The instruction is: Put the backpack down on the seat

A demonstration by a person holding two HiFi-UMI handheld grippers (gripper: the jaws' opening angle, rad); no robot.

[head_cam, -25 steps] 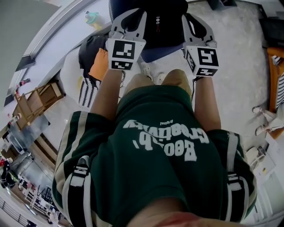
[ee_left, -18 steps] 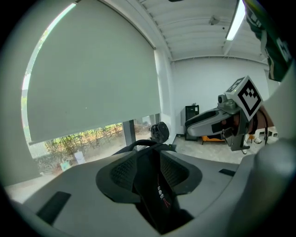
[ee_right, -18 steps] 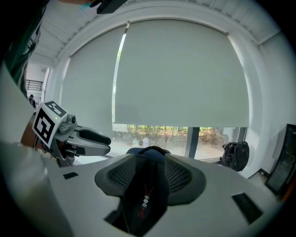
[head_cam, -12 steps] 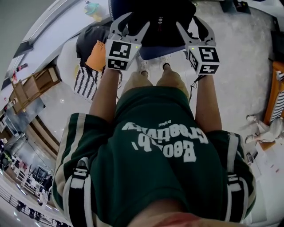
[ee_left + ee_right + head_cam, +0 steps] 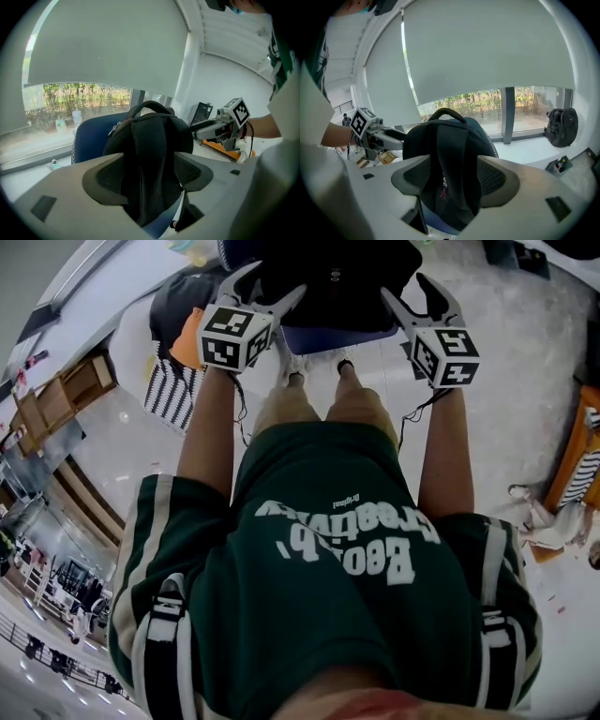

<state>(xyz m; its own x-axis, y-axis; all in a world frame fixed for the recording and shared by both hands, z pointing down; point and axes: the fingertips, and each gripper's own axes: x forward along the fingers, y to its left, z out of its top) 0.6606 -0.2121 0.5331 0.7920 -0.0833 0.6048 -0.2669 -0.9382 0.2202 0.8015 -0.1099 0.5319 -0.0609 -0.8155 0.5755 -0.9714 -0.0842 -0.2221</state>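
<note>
A black backpack (image 5: 333,277) stands upright on the blue seat (image 5: 337,337) at the top of the head view. My left gripper (image 5: 272,287) is at its left side and my right gripper (image 5: 410,292) at its right side. Both pairs of jaws are opening. In the left gripper view a black shoulder strap (image 5: 150,154) hangs between the spread jaws of the left gripper (image 5: 147,176), with gaps to the pads. The right gripper (image 5: 454,180) likewise stands wide around the other strap (image 5: 450,159), not pressing on it. The blue seat back (image 5: 91,136) rises behind the pack.
A dark bag with an orange piece (image 5: 192,329) and a striped cloth (image 5: 173,395) lie on the floor at left. Orange furniture (image 5: 577,460) stands at right. A second backpack (image 5: 561,126) sits on the window sill. The person's feet (image 5: 319,367) stand right before the seat.
Both grippers' jaws went from shut to spread wide, and the straps are let go. The backpack stays on the seat. Both grippers have drawn slightly apart.
</note>
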